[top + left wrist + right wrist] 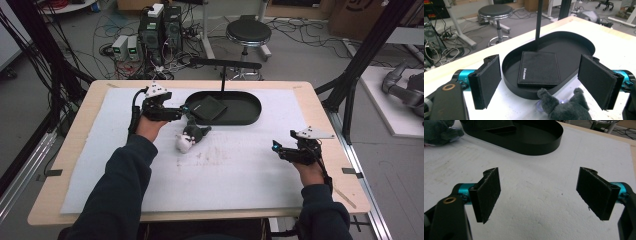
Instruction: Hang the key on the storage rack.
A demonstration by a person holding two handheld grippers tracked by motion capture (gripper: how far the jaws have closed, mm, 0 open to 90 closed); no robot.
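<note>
Approach stage: nothing gripped yet.
Your left gripper [176, 113] hovers wide open, empty, beside the grey plush toy [192, 136] and facing the black wallet [539, 68] lying in the oval tray [250, 115]; next probably calls for closing in. Your right gripper [280, 150] waits spread, empty, well apart.

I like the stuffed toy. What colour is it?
Dark grey plush toy with a white end, best in the high view.

a black stool [248, 33] and computer towers [160, 27] stand on the cable-strewn floor beyond the table [80, 120].
</note>
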